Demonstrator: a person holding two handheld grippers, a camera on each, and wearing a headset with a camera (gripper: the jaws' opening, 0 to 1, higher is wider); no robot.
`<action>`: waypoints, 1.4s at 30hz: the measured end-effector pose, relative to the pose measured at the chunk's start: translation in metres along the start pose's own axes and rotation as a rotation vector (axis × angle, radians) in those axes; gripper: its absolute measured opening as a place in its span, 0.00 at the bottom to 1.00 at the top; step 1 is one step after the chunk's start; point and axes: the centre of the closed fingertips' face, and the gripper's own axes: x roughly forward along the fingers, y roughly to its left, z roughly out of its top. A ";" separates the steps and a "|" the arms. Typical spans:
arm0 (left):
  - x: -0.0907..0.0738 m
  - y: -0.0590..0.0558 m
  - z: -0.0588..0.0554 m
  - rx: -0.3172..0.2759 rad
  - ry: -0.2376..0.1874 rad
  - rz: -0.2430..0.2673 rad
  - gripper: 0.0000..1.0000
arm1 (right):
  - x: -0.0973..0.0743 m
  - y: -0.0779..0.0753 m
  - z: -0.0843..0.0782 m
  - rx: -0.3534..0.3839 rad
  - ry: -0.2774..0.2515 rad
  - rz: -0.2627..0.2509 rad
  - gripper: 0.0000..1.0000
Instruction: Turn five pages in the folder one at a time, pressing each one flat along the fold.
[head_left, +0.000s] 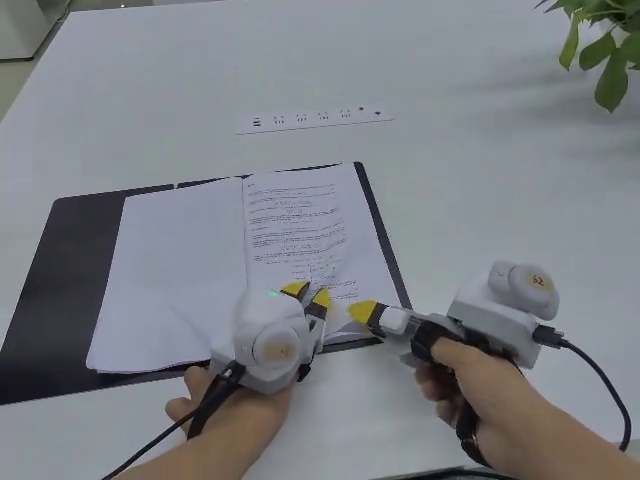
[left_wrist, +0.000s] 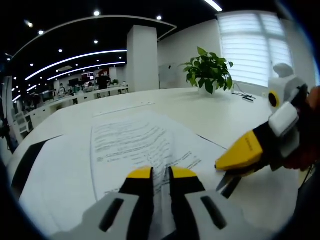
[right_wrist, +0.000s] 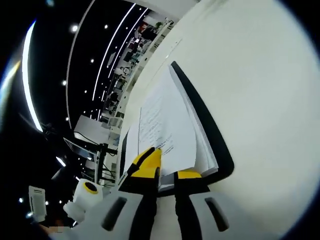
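We are judging a turn starting: page (right_wrist: 167, 125) corner between right gripper (right_wrist: 168, 169) jaws, grip uncertain; left gripper (left_wrist: 161, 173) barely parted, empty; next needing lift.

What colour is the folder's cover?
Black; the folder shows best in the head view.

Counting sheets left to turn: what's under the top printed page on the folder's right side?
More white pages, edges stacked, on the black cover. Their print is covered.
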 end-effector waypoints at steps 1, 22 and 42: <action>0.000 0.000 0.000 0.000 0.000 0.000 0.11 | 0.000 -0.003 0.000 0.004 0.000 -0.011 0.07; -0.014 0.004 0.001 -0.104 0.145 -0.093 0.15 | -0.008 0.003 0.002 0.077 -0.075 -0.048 0.00; -0.103 0.072 0.018 0.011 0.129 -0.075 0.29 | -0.021 0.049 0.006 -0.132 -0.184 -0.082 0.00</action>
